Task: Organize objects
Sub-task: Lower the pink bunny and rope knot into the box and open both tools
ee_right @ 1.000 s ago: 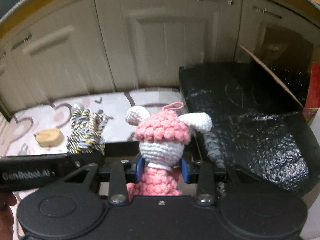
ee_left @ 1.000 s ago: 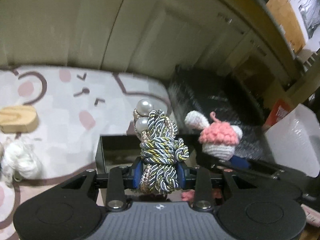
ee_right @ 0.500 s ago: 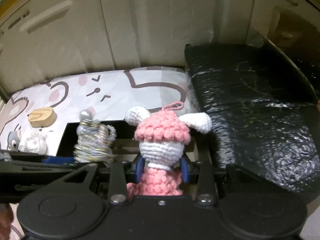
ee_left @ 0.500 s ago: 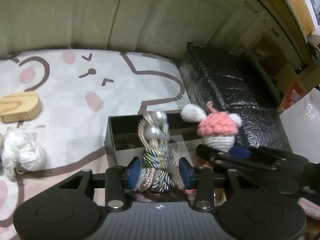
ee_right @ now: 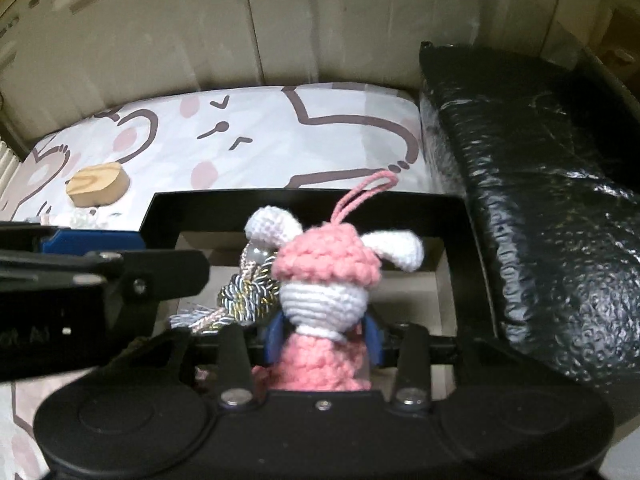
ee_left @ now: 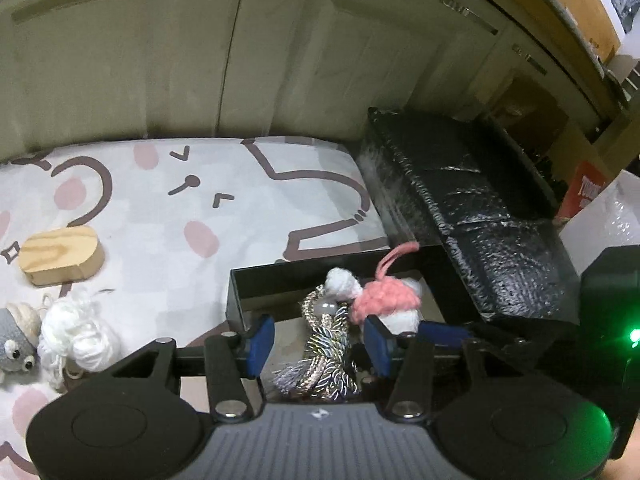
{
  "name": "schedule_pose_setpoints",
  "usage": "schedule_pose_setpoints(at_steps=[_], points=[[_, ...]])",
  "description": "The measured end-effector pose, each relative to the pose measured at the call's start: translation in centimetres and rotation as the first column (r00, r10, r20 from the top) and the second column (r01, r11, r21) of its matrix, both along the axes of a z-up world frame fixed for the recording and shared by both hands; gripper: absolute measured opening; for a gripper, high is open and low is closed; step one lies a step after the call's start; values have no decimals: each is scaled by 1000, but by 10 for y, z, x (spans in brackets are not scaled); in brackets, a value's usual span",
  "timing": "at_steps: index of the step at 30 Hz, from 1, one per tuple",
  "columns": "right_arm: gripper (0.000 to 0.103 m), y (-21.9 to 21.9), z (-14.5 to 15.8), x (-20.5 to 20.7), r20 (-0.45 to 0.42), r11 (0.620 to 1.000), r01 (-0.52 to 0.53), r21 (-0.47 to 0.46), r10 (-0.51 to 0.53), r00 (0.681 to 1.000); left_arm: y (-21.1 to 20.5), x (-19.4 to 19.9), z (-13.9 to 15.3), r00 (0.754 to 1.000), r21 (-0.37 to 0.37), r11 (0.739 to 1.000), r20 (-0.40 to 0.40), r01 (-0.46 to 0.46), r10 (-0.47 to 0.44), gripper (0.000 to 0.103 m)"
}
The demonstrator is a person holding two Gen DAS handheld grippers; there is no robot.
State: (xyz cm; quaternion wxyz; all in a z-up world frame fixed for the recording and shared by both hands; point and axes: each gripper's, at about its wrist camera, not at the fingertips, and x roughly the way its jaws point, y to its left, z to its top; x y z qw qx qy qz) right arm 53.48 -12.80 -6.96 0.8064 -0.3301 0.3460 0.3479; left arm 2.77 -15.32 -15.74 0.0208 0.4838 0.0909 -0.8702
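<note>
A black open-topped box (ee_left: 236, 292) sits on a cartoon-print mat. A braided silver-and-gold cord knot with pearls (ee_left: 326, 344) lies inside it, loose between the blue pads of my left gripper (ee_left: 318, 342), which stands open just over the box. A pink-and-white crochet bunny (ee_right: 326, 280) sits upright in the box (ee_right: 160, 208), right beside the cord knot (ee_right: 248, 288). It stands between the jaws of my right gripper (ee_right: 324, 338), which are opening, with small gaps showing at its neck. The left gripper's finger (ee_right: 120, 276) crosses the right wrist view from the left.
A wooden block (ee_left: 62, 254) lies on the mat at the left, with a white yarn tuft (ee_left: 76, 332) and a grey toy mouse (ee_left: 16, 348) nearer. A black bubble-wrap package (ee_left: 460, 208) lies right of the box. Cabinet doors (ee_left: 280, 60) stand behind.
Both grippers have sunk toward the box. The left jaws opened and the cord knot dropped from upright to lying in the box. The right jaws have widened around the bunny.
</note>
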Motion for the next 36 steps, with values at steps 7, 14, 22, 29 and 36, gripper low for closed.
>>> schedule_pose_setpoints(at_steps=[7, 14, 22, 29, 36], points=[[42, -10, 21, 8, -45, 999, 29, 44, -27, 999, -2, 0, 3, 1000, 32, 999, 1, 17, -17, 47], [32, -7, 8, 18, -97, 990, 125, 61, -118, 988, -18, 4, 11, 1000, 27, 1000, -8, 1, 0, 47], [30, 26, -11, -12, -136, 999, 21, 25, -17, 991, -32, 4, 9, 1000, 25, 1000, 22, -13, 12, 44], [36, 21, -4, -10, -118, 998, 54, 40, -49, 992, -32, 7, 13, 999, 25, 1000, 33, -1, 0, 44], [41, 7, 25, -18, -51, 997, 54, 61, -51, 997, -35, 13, 25, 1000, 25, 1000, 29, 3, -3, 44]])
